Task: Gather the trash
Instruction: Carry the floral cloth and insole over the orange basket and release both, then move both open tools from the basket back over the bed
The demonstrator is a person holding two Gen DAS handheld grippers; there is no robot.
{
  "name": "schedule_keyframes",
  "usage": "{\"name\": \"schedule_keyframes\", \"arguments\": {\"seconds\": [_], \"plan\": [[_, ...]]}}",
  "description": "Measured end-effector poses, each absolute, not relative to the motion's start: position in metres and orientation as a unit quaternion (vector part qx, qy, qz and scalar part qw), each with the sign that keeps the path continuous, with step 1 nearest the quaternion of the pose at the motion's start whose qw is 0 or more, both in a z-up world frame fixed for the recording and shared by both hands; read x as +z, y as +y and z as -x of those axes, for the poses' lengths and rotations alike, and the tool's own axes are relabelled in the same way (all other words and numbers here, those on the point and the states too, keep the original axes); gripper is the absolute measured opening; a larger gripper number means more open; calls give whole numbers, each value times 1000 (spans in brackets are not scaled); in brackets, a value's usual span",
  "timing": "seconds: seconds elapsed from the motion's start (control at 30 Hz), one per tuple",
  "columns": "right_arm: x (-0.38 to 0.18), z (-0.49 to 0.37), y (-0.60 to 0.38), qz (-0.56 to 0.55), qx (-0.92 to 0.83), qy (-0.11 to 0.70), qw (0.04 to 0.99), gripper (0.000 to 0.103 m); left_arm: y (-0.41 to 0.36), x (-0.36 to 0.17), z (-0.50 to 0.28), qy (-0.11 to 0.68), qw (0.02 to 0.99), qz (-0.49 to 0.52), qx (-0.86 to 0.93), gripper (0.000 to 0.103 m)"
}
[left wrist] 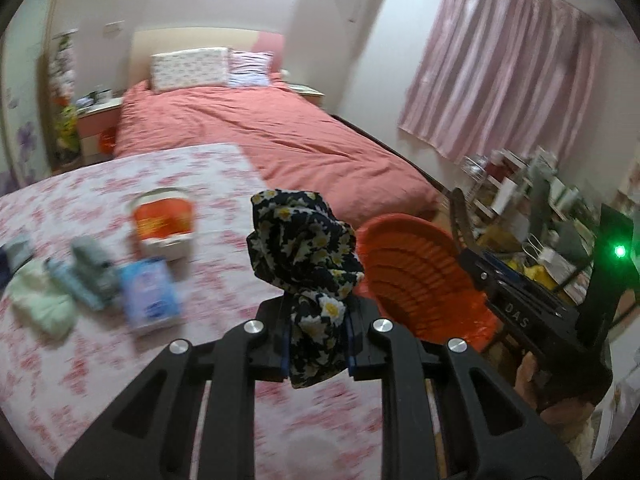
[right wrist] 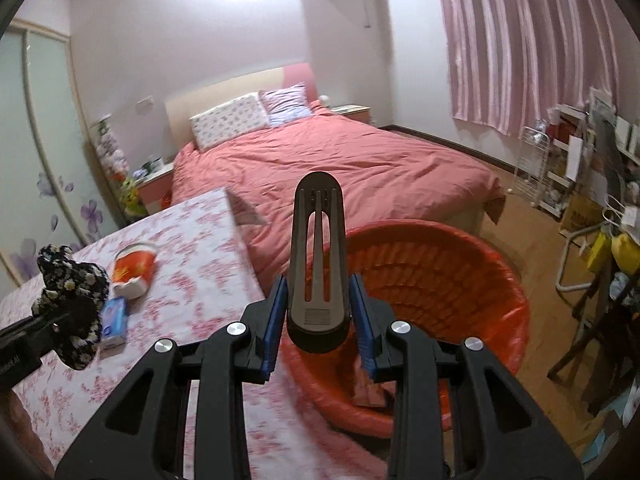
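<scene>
My left gripper [left wrist: 318, 338] is shut on a crumpled black cloth with a daisy print [left wrist: 304, 248], held above the floral table [left wrist: 100, 360]; the cloth also shows in the right wrist view [right wrist: 72, 292]. My right gripper [right wrist: 318, 320] is shut on a dark grey clip-like piece with slots [right wrist: 318, 256], held upright over the near rim of the orange basket [right wrist: 460, 280] lined with an orange bag. The basket shows right of the cloth in the left wrist view [left wrist: 412, 276]. On the table lie a red and white paper cup [left wrist: 164, 220], a blue packet [left wrist: 150, 294] and pale cloths [left wrist: 44, 304].
A bed with a red cover [right wrist: 340, 168] stands behind the table. Pink curtains [right wrist: 532, 40] hang at the right. Cluttered shelves [right wrist: 592, 168] and a chair frame [right wrist: 580, 264] fill the right side. A wardrobe [right wrist: 36, 140] stands at left.
</scene>
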State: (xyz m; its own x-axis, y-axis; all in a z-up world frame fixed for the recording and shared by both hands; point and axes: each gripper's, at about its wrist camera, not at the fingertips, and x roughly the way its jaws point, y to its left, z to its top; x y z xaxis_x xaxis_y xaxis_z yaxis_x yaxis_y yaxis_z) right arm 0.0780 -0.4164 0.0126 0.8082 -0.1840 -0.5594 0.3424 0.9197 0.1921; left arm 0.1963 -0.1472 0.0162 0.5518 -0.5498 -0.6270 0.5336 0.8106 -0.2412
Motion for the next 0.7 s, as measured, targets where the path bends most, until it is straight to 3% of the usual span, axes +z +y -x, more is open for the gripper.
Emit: {"name": "schedule_keyframes", "arguments": {"seconds": [0.33, 0.43, 0.5, 0.53, 0.6, 0.7], "plan": [[-5, -80, -474, -187, -171, 275, 928, 33, -263, -6, -206, 378, 844, -31, -380, 21], [-11, -83, -487, -194, -179, 276, 924, 33, -290, -16, -214, 390, 837, -42, -382, 33], [-15, -82, -493, -202, -179, 280, 921, 34, -301, -25, -216, 397, 836, -51, -376, 49], [-18, -82, -495, -205, -181, 281, 920, 36, -304, -28, -219, 399, 836, -56, -372, 50], [-19, -80, -497, -202, -188, 282, 919, 50, -305, -36, -223, 406, 837, -67, -361, 54], [-20, -78, -494, -196, -197, 285, 917, 52, -290, -44, -226, 412, 840, -66, -345, 59]]}}
